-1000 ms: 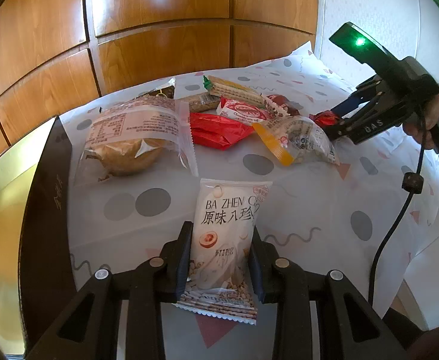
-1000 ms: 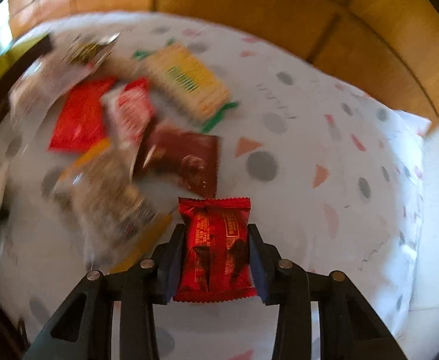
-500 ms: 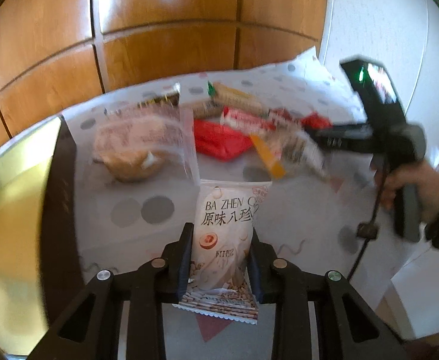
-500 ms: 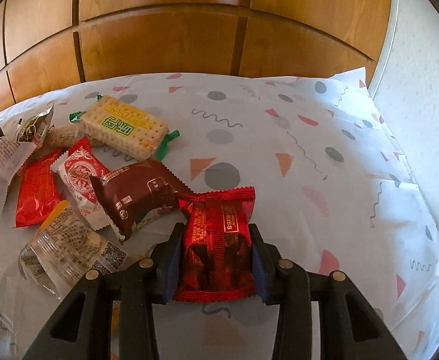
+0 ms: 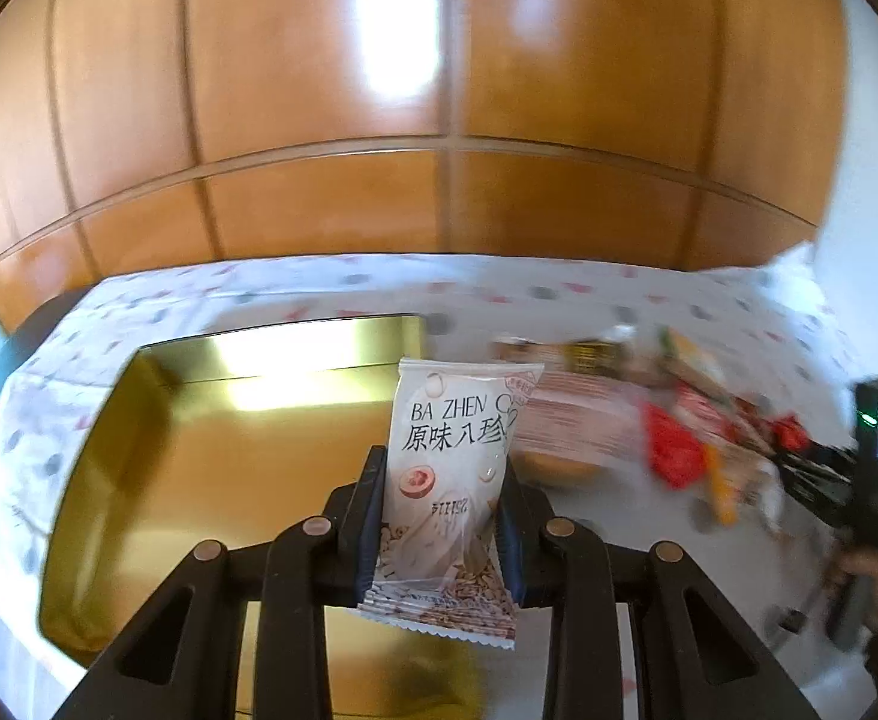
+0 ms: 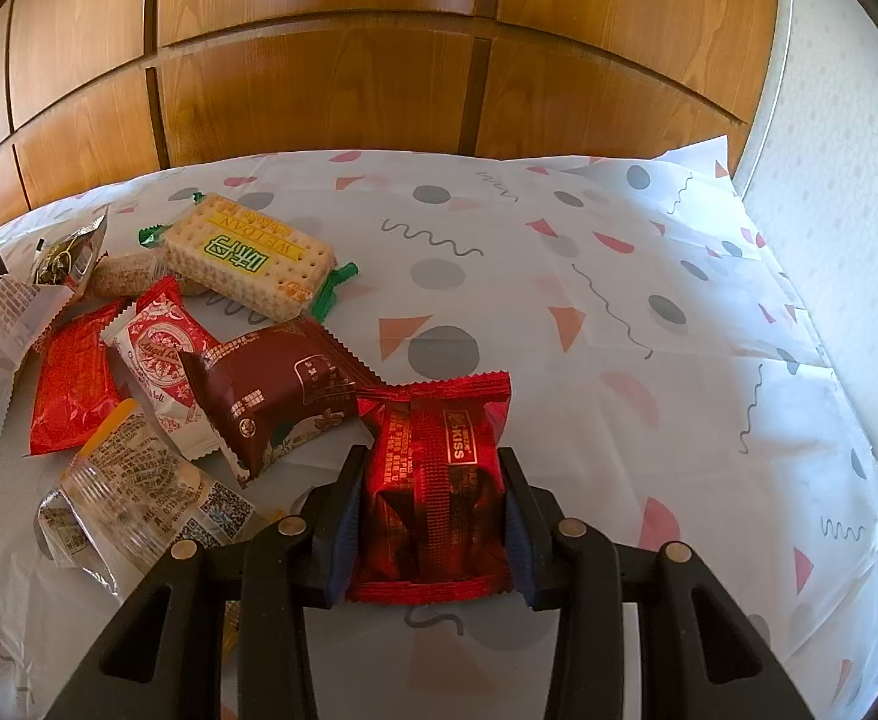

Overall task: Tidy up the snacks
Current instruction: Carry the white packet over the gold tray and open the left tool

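Note:
My left gripper [image 5: 442,480] is shut on a white snack packet [image 5: 451,468] printed "BA ZHEN", held upright in the air over the right edge of a shiny gold tray [image 5: 211,456]. My right gripper [image 6: 433,480] is shut on a glossy red packet [image 6: 436,480] just above the patterned tablecloth [image 6: 619,312]. To its left lies the snack pile: a dark brown packet [image 6: 277,390], a red-and-white packet [image 6: 160,360], a plain red packet [image 6: 73,390], a cracker pack [image 6: 247,258] and a clear wrapped snack [image 6: 127,498]. In the left wrist view the pile [image 5: 667,432] is blurred.
A wooden panelled wall [image 6: 379,60] runs behind the table. A white wall [image 6: 847,150] borders the right side. The right hand-held gripper [image 5: 859,480] and a hand [image 5: 877,576] show at the left view's right edge. Bare cloth lies right of the pile.
My left gripper has risen and swung left with the white packet, from the cloth near the pile to over the gold tray. The right gripper rolled level, still holding the red packet.

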Motion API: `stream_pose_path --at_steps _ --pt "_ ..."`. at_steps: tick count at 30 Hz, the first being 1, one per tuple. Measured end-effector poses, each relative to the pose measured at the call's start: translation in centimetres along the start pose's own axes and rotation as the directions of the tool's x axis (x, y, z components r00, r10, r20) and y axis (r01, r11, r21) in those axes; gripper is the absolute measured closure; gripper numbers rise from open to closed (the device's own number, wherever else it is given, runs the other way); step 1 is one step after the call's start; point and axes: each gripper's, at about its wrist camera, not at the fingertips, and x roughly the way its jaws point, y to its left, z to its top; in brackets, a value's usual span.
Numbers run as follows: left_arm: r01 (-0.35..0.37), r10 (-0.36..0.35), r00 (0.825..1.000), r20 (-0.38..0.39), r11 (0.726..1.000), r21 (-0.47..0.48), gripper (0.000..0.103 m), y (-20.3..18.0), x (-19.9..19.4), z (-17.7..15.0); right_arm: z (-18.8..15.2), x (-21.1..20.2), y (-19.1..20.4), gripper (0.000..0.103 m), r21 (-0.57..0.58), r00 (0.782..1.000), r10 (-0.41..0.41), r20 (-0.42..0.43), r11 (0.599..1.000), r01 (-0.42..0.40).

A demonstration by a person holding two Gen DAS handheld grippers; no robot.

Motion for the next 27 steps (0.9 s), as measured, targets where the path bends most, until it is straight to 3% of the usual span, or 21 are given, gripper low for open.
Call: stream_pose_path --at_steps 4,8,13,19,24,27 --pt "-0.010 0.002 0.996 -0.095 0.997 -0.083 0.071 3.1 2.3 0.3 0.0 0.0 0.0 0.062 -0.001 1.000 0.000 0.000 1.000 0.000" --pt "-0.009 -0.033 0.977 -0.210 0.981 -0.193 0.071 6.2 5.7 0.9 0.0 0.0 0.1 0.062 -0.001 1.000 -0.001 0.001 1.000 0.001" --pt "-0.018 -0.051 0.960 -0.274 0.970 -0.244 0.071 7.8 9.1 2.4 0.0 0.0 0.0 0.062 0.001 1.000 0.002 0.004 1.000 -0.002" --pt "-0.056 -0.012 0.957 -0.289 0.973 -0.225 0.071 7.2 12.5 4.0 0.1 0.0 0.0 0.062 0.003 1.000 0.002 0.006 1.000 -0.002" --pt "-0.046 -0.026 0.954 -0.299 0.972 -0.229 0.068 6.8 14.9 4.7 0.1 0.1 -0.1 0.062 0.008 1.000 0.003 0.008 1.000 -0.003" --pt "-0.064 -0.004 0.958 -0.287 0.971 -0.229 0.048 6.5 14.6 4.5 0.1 0.2 -0.2 0.061 0.012 1.000 0.007 0.008 1.000 -0.007"
